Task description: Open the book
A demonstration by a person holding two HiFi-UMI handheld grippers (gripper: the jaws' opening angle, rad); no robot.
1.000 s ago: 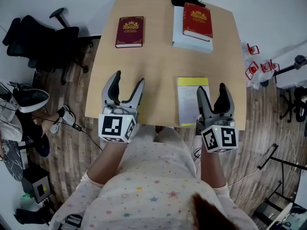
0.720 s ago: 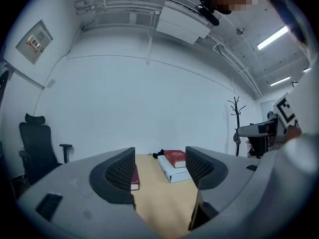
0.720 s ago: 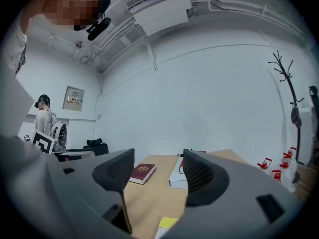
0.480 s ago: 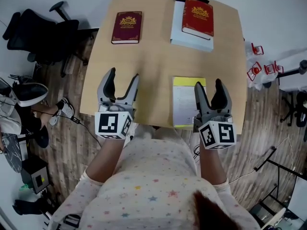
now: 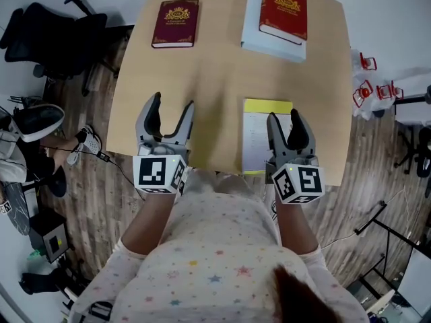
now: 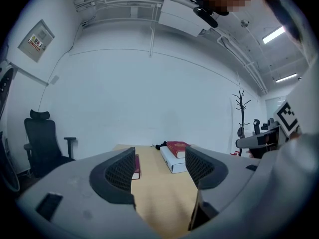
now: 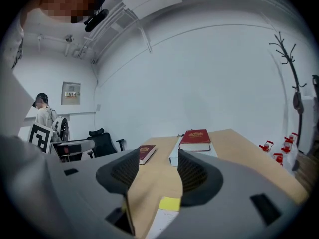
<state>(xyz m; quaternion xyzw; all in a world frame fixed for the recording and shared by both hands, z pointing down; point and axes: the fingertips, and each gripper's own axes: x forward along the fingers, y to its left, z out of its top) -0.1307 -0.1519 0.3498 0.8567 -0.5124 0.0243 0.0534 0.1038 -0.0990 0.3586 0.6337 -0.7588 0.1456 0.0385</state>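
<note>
- The left hand-held gripper point(image 5: 173, 110) hovers at the near edge of the light wooden desk point(image 5: 215, 73), jaws spread and empty.
- The right hand-held gripper point(image 5: 285, 121) points forward over the white, yellow-topped notepad point(image 5: 258, 134), jaws apart and empty.

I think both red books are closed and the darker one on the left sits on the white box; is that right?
Not quite: both are closed, but the darker red book lies straight on the table; the brighter red book on the right sits on the white box, as the head view shows.
</note>
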